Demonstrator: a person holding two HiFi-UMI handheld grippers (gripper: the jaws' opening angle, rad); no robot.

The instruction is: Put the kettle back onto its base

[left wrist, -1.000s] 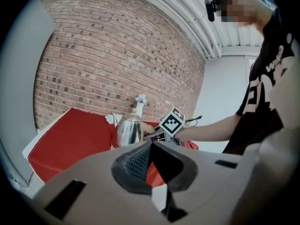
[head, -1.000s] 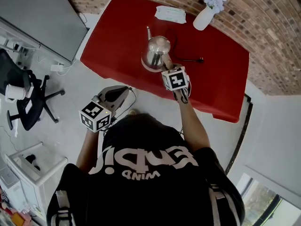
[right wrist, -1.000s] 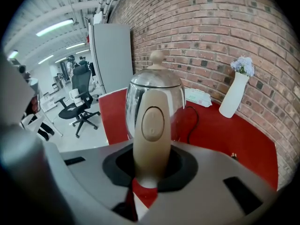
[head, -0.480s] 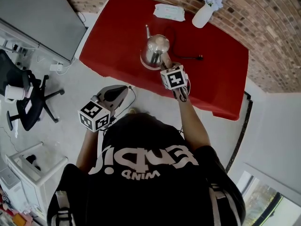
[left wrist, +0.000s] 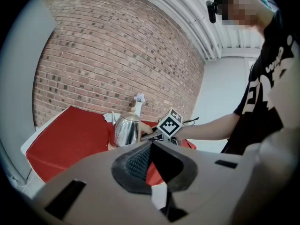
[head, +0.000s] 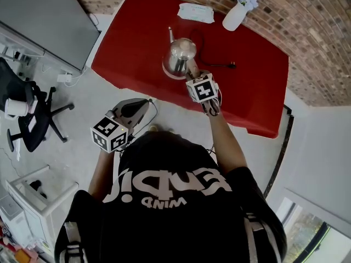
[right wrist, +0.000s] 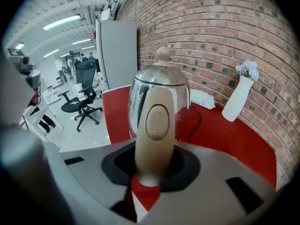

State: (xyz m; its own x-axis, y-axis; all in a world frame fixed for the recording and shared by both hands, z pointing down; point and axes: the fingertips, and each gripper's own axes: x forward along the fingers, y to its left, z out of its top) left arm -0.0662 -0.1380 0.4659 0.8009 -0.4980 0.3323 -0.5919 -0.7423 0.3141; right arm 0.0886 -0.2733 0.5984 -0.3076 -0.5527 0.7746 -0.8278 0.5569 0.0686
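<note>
A shiny steel kettle (head: 181, 56) stands upright on its round base (head: 170, 75) on the red table (head: 131, 32), spout toward the wall. My right gripper (head: 193, 71) reaches down to its beige handle (right wrist: 157, 121). The handle still stands between the jaws, which have just been opening, and dark gaps show on both sides of it. My left gripper (head: 143, 104) hangs off the table's near edge, shut and empty, pointing toward the kettle (left wrist: 125, 129). In the left gripper view its pads (left wrist: 140, 161) meet at the tip.
A white vase (head: 237, 12) with flowers stands at the table's far right by the brick wall. A white cloth (head: 196, 12) lies behind the kettle. A black cord (head: 219, 66) runs right from the base. An office chair (head: 30, 114) stands on the floor to the left.
The kettle and both grippers keep their places. Only the head view has shifted slightly.
</note>
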